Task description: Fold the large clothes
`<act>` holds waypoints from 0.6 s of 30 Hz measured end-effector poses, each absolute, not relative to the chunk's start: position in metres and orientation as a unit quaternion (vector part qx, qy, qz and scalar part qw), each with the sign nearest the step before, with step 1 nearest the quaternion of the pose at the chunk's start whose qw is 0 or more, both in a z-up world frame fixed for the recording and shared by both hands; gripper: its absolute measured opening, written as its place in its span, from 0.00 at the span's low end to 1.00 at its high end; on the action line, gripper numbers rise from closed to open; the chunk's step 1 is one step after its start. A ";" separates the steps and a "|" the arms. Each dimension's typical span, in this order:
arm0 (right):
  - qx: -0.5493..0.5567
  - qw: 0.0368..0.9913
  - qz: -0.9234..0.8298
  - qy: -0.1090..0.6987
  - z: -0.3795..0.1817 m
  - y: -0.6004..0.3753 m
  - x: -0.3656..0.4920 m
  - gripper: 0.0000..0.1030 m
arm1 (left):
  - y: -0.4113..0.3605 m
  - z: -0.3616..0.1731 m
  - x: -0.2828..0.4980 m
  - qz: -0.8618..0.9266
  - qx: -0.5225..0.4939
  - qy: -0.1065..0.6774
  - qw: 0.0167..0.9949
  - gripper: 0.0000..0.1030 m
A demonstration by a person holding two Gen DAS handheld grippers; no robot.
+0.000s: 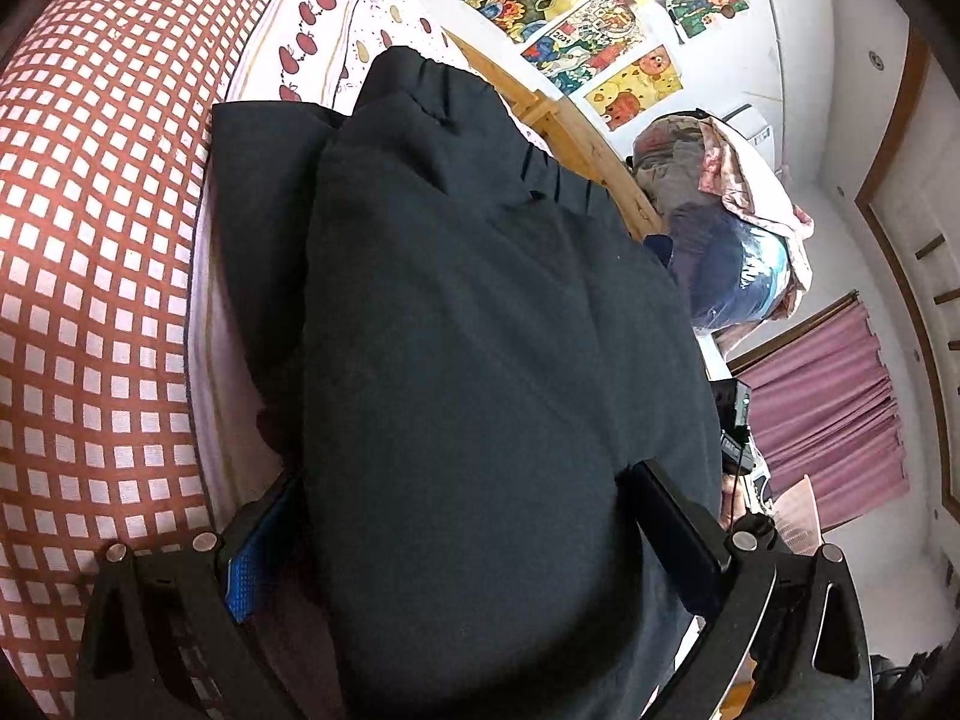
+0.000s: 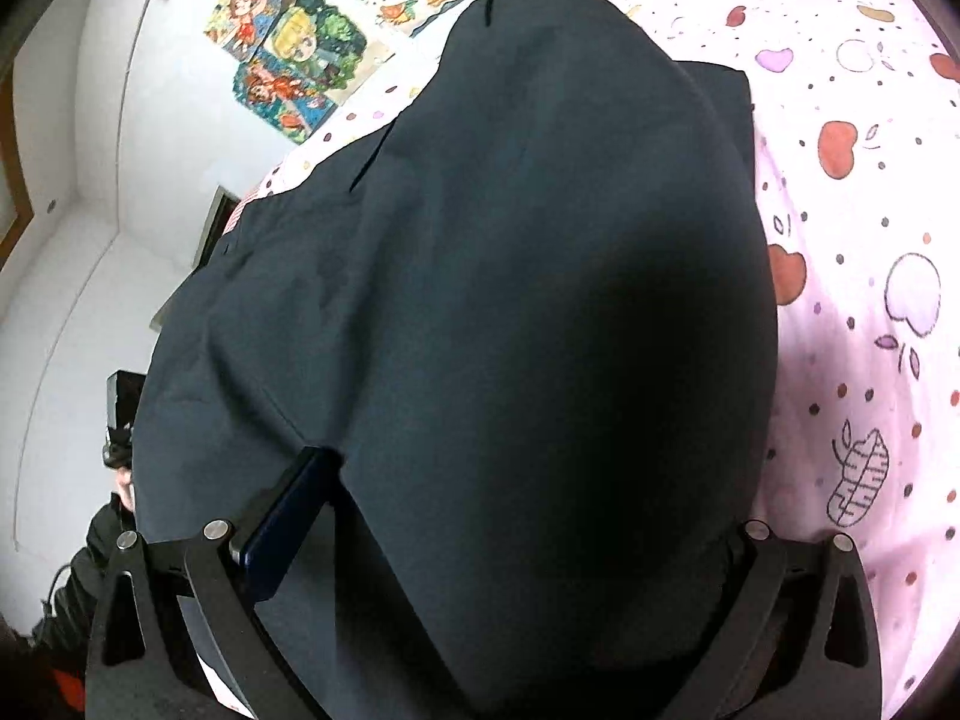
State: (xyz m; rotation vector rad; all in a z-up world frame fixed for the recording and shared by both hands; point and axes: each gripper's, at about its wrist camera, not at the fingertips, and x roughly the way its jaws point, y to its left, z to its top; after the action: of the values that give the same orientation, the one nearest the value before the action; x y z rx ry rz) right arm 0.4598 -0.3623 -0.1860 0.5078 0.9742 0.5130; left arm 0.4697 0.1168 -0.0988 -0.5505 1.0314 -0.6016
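Note:
A large dark navy garment [image 1: 468, 324] with an elastic waistband at its far end lies on the bed. It also fills the right wrist view [image 2: 510, 300]. My left gripper [image 1: 462, 540] has its fingers wide apart with a thick fold of the garment bulging between them. My right gripper [image 2: 528, 528] stands the same way, cloth between its fingers; its right finger is hidden under the fabric. I cannot tell whether either one is clamping the cloth.
The bed has a pink fruit-print sheet [image 2: 870, 240] and a red checked cover [image 1: 90, 240]. A wooden bed frame [image 1: 576, 138], a pile of bedding and bags [image 1: 720, 210], wall pictures [image 1: 600, 18] and a pink curtain [image 1: 840, 408] stand beyond.

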 end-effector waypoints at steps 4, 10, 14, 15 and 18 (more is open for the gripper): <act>0.234 0.830 0.226 0.454 -0.173 -0.356 0.462 0.89 | 0.112 -0.093 0.467 -0.276 -0.242 0.473 0.801 0.92; 0.256 0.832 0.203 0.448 -0.148 -0.356 0.455 0.47 | 0.107 -0.083 0.459 -0.247 -0.224 0.462 0.822 0.63; 0.226 0.845 0.187 0.447 -0.121 -0.343 0.453 0.29 | 0.102 -0.068 0.453 -0.225 -0.217 0.454 0.834 0.44; 0.215 0.849 0.183 0.446 -0.114 -0.342 0.452 0.27 | 0.102 -0.062 0.452 -0.218 -0.221 0.451 0.837 0.39; 0.204 0.860 0.179 0.433 -0.090 -0.338 0.449 0.23 | 0.099 -0.045 0.446 -0.203 -0.219 0.438 0.848 0.30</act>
State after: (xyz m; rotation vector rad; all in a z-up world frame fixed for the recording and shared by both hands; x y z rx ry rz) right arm 0.4490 -0.3382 -0.0897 0.4276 0.9093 0.3750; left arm 0.4460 0.0993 -0.0448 -0.4614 0.9238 -0.4289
